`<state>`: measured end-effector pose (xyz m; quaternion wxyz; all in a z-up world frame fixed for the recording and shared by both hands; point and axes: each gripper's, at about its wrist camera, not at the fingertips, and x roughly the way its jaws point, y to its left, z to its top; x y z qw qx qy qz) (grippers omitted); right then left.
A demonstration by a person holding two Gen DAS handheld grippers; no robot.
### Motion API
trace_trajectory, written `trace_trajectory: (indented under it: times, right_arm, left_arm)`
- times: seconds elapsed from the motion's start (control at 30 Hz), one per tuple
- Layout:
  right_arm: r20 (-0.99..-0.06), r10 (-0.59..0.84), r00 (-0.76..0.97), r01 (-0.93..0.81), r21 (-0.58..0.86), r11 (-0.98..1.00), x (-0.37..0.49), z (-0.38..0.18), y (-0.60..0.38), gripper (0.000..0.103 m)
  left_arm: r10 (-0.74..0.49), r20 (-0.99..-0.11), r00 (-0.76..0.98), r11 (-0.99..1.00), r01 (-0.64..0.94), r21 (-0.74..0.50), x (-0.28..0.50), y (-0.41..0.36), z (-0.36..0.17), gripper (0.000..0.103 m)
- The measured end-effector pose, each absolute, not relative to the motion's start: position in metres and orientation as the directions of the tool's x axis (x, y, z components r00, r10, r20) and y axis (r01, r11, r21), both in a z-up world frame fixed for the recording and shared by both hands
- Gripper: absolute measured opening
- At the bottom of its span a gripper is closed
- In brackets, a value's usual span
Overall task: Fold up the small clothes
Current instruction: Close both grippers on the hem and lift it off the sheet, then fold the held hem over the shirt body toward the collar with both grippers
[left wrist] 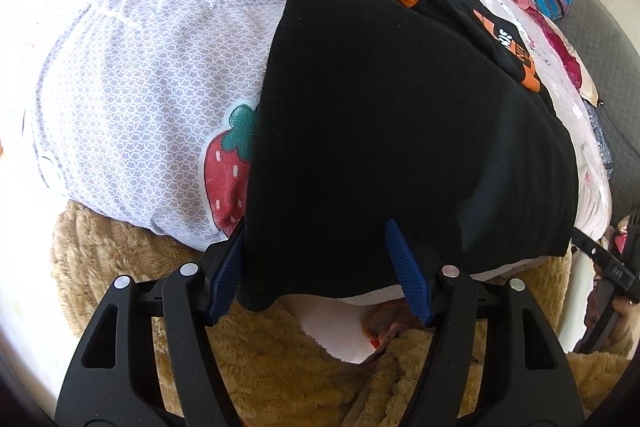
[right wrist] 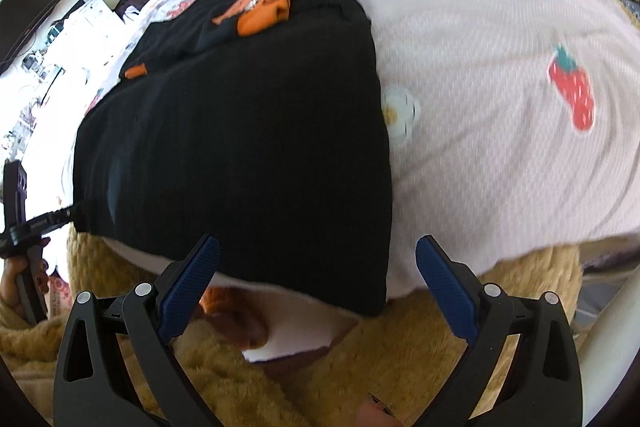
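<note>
You have a black garment (left wrist: 400,131) with orange trim and white lettering lying folded on the strawberry-print sheet (left wrist: 140,67). Its near hem hangs over the bed's edge, the printed part farthest from you.

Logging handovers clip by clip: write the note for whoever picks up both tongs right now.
Left tongs: open, straddling the near left corner of the black garment; no grip.
Right tongs: open, at its near right corner; no grip.
The garment lies on the strawberry-print sheet, already doubled over, orange print showing at the far end, near hem overhanging the bed edge.
Left: grip both near corners, fold toward the far end, flatten.
</note>
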<state>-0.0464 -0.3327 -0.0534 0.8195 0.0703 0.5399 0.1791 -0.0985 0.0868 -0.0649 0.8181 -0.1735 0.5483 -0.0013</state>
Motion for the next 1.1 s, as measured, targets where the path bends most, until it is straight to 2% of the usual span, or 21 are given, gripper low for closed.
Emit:
trace_trajectory:
  times: [0.07,0.1,0.13,0.17,0.2,0.3,0.33,0.37,0.5,0.53,0.6,0.63,0.77,0.83,1.1]
  right_arm:
    - [-0.862,0.383,0.333,-0.22,0.324,0.92,-0.051,-0.057,-0.334,0.095]
    - [-0.861,0.393,0.324,-0.223,0.335,0.916,-0.054,-0.059,-0.334,0.091]
    - [-0.862,0.399,0.313,-0.226,0.34,0.913,-0.055,-0.061,-0.333,0.08]
    - [-0.864,0.402,0.303,-0.228,0.344,0.911,-0.055,-0.063,-0.333,0.072]
    - [-0.866,0.4,0.3,-0.227,0.342,0.912,-0.056,-0.065,-0.333,0.071]
    - [-0.873,0.383,0.302,-0.22,0.327,0.919,-0.054,-0.067,-0.335,0.053]
    - [-0.875,0.379,0.3,-0.218,0.324,0.921,-0.053,-0.068,-0.336,0.042]
    - [-0.878,0.375,0.298,-0.225,0.317,0.921,-0.054,-0.067,-0.336,0.036]
    - [-0.877,0.377,0.298,-0.271,0.301,0.914,-0.055,-0.062,-0.335,0.021]
    - [-0.873,0.386,0.297,-0.281,0.307,0.909,-0.056,-0.06,-0.335,0.016]
    - [-0.861,0.413,0.298,-0.294,0.329,0.897,-0.056,-0.053,-0.333,0.014]
    - [-0.85,0.431,0.302,-0.301,0.344,0.889,-0.057,-0.048,-0.334,0.013]
    - [-0.785,0.516,0.343,-0.312,0.423,0.851,-0.056,-0.024,-0.338,0.011]
    - [-0.753,0.544,0.37,-0.316,0.449,0.836,-0.054,-0.013,-0.341,0.01]
    - [-0.667,0.579,0.468,-0.322,0.481,0.815,-0.039,0.02,-0.351,0.008]
  left_arm:
    - [-0.197,-0.896,0.399,0.938,-0.189,-0.291,-0.098,0.087,-0.065,0.059]
    - [-0.201,-0.895,0.399,0.936,-0.19,-0.295,-0.098,0.088,-0.065,0.059]
    - [-0.205,-0.894,0.399,0.934,-0.193,-0.3,-0.098,0.089,-0.065,0.059]
    - [-0.207,-0.893,0.4,0.932,-0.196,-0.304,-0.098,0.09,-0.065,0.059]
    - [-0.209,-0.893,0.398,0.931,-0.198,-0.306,-0.098,0.091,-0.065,0.059]
    - [-0.205,-0.898,0.389,0.931,-0.207,-0.302,-0.099,0.094,-0.066,0.059]
    - [-0.207,-0.898,0.388,0.929,-0.211,-0.305,-0.1,0.095,-0.067,0.059]
    - [-0.209,-0.898,0.387,0.927,-0.215,-0.308,-0.102,0.096,-0.067,0.059]
    - [-0.207,-0.9,0.383,0.923,-0.228,-0.31,-0.106,0.099,-0.069,0.059]
    - [-0.208,-0.9,0.383,0.922,-0.23,-0.311,-0.107,0.099,-0.069,0.055]
    - [-0.199,-0.899,0.39,0.921,-0.24,-0.308,-0.108,0.101,-0.067,0.049]
    - [-0.2,-0.897,0.394,0.918,-0.244,-0.312,-0.108,0.102,-0.066,0.041]
    - [-0.19,-0.897,0.399,0.924,-0.237,-0.301,-0.109,0.105,-0.061,0.022]
    - [-0.188,-0.895,0.405,0.924,-0.235,-0.301,-0.11,0.106,-0.058,0.004]
    - [-0.182,-0.824,0.537,0.918,-0.207,-0.338,-0.112,0.11,-0.012,0.003]
